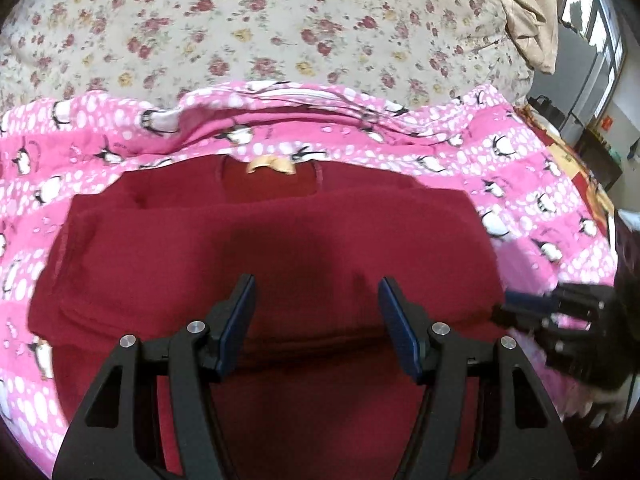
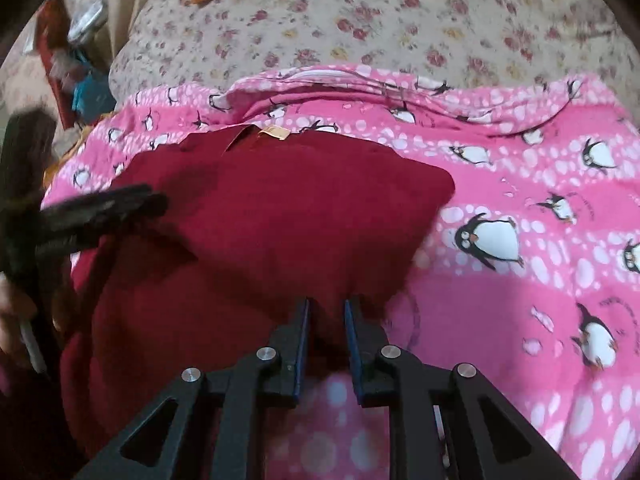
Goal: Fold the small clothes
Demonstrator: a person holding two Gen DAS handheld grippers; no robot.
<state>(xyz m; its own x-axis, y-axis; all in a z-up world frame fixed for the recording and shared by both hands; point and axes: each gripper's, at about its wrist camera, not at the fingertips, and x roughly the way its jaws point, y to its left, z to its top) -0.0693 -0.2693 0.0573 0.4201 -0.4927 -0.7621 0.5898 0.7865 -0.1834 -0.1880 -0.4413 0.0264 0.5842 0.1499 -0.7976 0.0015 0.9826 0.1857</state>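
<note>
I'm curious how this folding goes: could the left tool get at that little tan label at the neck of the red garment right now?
Probably yes. The left tool hangs open over the red garment, and the tan label lies uncovered straight ahead at the neckline. Only flat cloth lies between; the right tool is off at the side edge.

Both wrist cams close, angled down; share red garment [image 1: 280, 248].

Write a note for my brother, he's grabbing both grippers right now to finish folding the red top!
Left gripper: open, empty, over the middle of the red top.
Right gripper: closed narrow on the top's right edge, near its bottom corner.
Red top: lies on the penguin blanket, collar tag at the far side.
Done: one layer already looks folded over.
Left: probably fold the pinched side across, then finish.
</note>
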